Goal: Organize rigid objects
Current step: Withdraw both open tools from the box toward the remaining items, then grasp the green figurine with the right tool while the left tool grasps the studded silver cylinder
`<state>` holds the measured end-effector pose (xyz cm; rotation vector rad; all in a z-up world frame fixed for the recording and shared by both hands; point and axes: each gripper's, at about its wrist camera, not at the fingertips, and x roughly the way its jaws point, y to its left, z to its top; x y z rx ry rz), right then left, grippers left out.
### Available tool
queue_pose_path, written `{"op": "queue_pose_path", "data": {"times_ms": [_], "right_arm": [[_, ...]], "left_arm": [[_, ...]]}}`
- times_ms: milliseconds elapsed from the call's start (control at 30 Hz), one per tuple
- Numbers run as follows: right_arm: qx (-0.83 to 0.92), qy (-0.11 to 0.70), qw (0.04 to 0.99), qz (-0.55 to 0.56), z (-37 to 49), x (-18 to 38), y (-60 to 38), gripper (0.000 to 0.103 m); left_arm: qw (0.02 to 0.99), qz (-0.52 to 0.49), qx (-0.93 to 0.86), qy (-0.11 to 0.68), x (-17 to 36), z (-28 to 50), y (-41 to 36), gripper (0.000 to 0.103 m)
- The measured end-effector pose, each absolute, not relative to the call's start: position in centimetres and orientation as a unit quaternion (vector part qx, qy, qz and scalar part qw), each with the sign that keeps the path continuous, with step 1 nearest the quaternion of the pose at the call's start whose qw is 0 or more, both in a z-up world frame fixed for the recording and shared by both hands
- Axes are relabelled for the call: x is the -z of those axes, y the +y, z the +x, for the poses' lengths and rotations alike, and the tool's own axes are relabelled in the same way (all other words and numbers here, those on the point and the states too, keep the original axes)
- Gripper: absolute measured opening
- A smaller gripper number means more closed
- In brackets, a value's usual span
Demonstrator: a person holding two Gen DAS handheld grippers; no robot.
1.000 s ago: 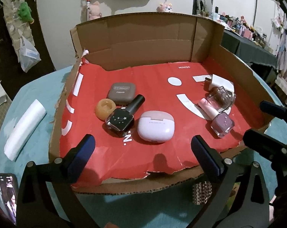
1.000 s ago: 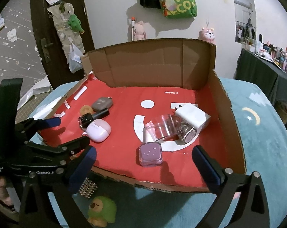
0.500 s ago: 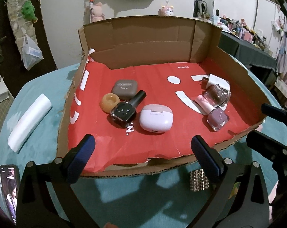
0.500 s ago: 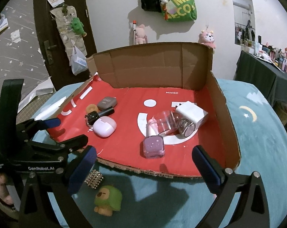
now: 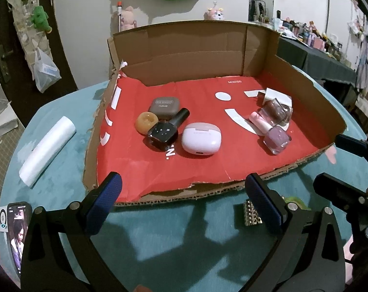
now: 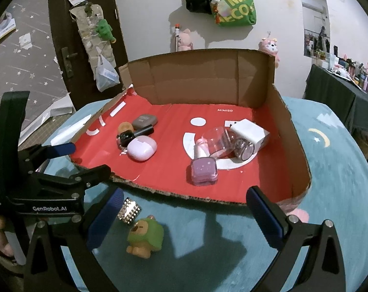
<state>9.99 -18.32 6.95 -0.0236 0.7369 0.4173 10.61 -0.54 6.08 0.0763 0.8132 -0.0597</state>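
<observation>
The small studded silver cube lies on the teal table just ahead of my left gripper and right gripper, both spread apart and empty. Beside it stands a green-hooded toy figure. Beyond both sits the red-lined cardboard box.
</observation>
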Motion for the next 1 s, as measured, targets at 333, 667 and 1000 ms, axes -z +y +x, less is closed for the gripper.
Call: {"op": "queue_pose_path", "data": {"times_ms": [333,667,1000], "right_arm": [[-0.206,0.363,0.909,-0.016,8.8,-6.2,-18.1,0.103],[-0.208,0.371,0.905,-0.024,8.0,-5.2,-17.6,0.103],[-0.203,0.387,0.899,-0.038,7.7,-3.8,-17.0,0.103]], "left_arm": [[0.915,0.022,0.024,0.401,-5.8,9.6,0.2,0.103],[0.918,0.022,0.025,0.396,-5.6,8.3,0.3,0.103],[0.915,0.022,0.031,0.402,-4.8,7.6,0.4,0.103]]}}
